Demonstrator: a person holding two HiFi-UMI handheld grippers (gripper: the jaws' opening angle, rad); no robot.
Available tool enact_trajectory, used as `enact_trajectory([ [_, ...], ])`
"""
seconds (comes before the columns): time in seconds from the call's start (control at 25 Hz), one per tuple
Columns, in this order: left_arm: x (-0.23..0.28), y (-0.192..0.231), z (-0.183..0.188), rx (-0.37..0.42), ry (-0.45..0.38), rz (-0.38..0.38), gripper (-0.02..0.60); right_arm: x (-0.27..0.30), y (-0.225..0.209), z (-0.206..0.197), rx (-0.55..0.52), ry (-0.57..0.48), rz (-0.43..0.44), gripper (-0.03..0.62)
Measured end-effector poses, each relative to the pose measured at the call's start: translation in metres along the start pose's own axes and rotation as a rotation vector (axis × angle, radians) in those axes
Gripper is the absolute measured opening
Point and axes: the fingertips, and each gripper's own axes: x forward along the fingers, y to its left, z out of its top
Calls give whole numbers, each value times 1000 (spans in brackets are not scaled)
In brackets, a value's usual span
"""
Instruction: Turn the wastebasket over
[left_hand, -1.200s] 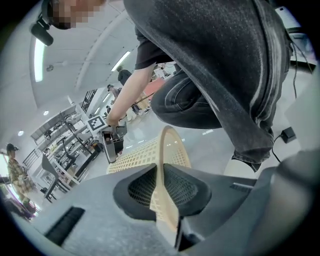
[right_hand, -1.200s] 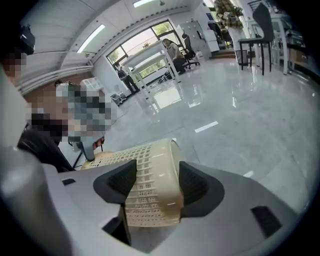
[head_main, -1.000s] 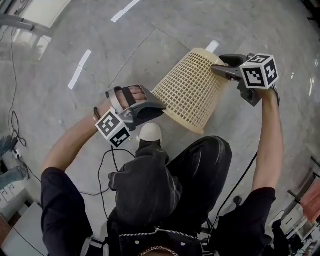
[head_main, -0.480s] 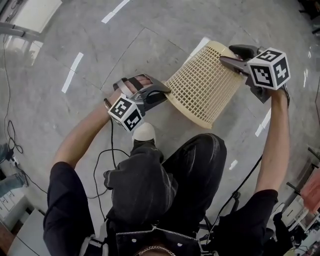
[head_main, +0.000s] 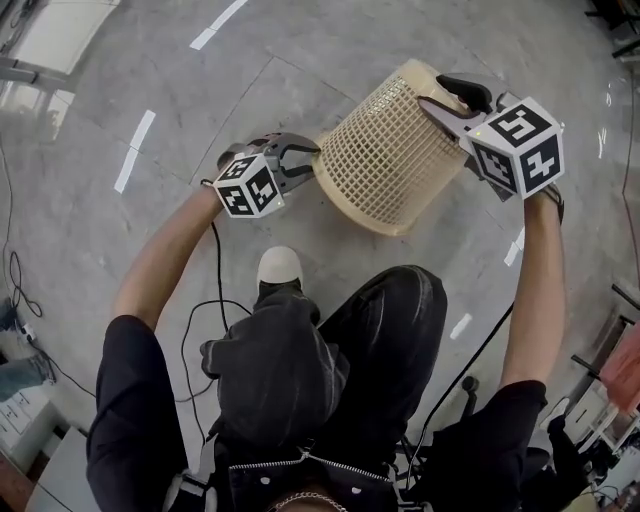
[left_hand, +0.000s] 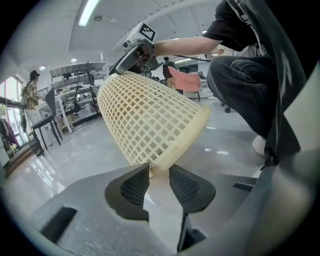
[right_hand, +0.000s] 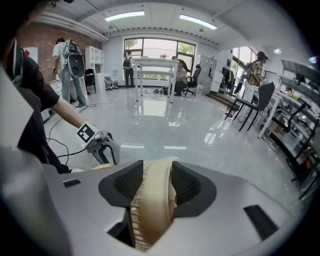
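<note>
1. Wastebasket (head_main: 385, 160) hangs in the air on its side, tilted, above the grey floor (head_main: 120, 90). It is just ahead of my knees, between my two tongs.
2. My right tongs (head_main: 445, 103) clamp the basket's far edge. Their jaws have just been closing, and the band of that edge sits squeezed between the pads. I judge this the only real hold on it.
3. My left tongs (head_main: 305, 160) stand a little apart. Their jaws have just been opening, and the near rim sits at their tips without being pinched.
4. First risk, as I judge it: with a single grip on a thin edge, the basket may pivot in the pads and swing down. It could then slip out onto the floor, perhaps landing on my white shoe (head_main: 280, 268).
5. Second risk: if I close the left tongs while the rim is only at the tips, they may nudge it away instead of catching it. That would twist the basket against the right grip.
6. Third risk: squeezing the lattice wall too hard could bend or crack it.
7. Writing: I can read none. The basket shows no label or brand. The cube (head_main: 515, 145) on my right tongs, like the one on my left, carries only black-and-white square patterns, no letters.
</note>
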Motion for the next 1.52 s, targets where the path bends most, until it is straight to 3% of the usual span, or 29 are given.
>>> enact_trajectory([
  [0.12,-12,-12,-9,-26,9,-55,117,8,15,10,-46,-11,2,183],
  [0.32,-40,-20,-7,-183,-69,-97,132,16,23,8,-4,-53,28,176],
  [0.52,-59,-32,-12,-266,-78,-147,137,25,36,0,-28,-37,21,167],
  [0.64,-60,-36,-24,-277,-50,-140,197,33,52,-11,-37,18,73,79],
  [0.72,-59,-43,-31,-274,-24,-155,210,37,66,-16,-1,37,139,54],
  [0.88,-52,-55,-37,-262,1,-193,210,39,87,-15,116,6,265,48],
  [0.96,-50,-60,-36,-258,4,-197,210,35,90,-11,147,-13,284,48],
  [1.12,-44,-32,-35,-294,-21,-111,210,20,75,12,155,-95,250,48],
  [1.28,-29,17,-24,-318,-43,11,213,0,39,44,120,-193,111,48],
  [1.4,-8,18,-22,-276,29,-30,222,-8,27,58,77,-236,19,48],
  [1.52,8,1,-35,-252,102,-86,242,-2,36,53,37,-206,13,48],
])
